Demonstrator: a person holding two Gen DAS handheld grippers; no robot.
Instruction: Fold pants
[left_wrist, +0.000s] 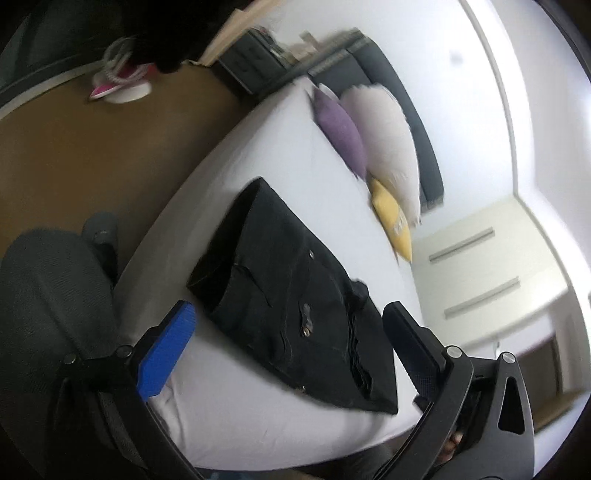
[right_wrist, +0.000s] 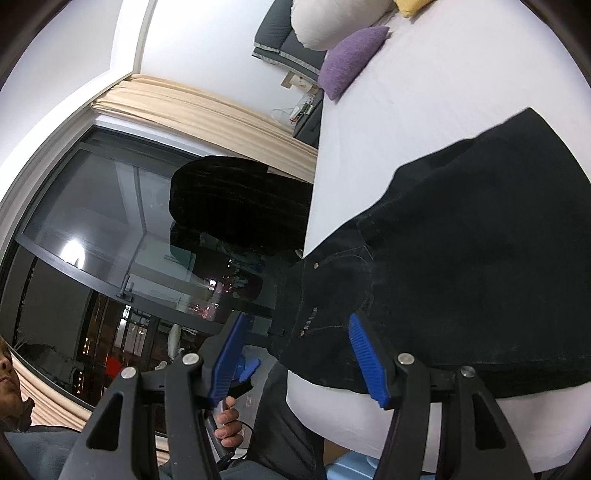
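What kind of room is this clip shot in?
Most likely a bedroom. Black pants lie on a bed with a white sheet, pillows sit against a dark headboard, and a big window with a beige curtain shows night outside.

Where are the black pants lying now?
In the left wrist view, the black pants lie folded on the white bed, near its front edge, well short of the purple pillow.

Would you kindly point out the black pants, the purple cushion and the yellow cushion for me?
black pants (left_wrist: 295, 295): left wrist view, middle of the folded cloth.
purple cushion (right_wrist: 351, 55): right wrist view, middle of its face.
yellow cushion (left_wrist: 393, 221): left wrist view, centre of the visible part.
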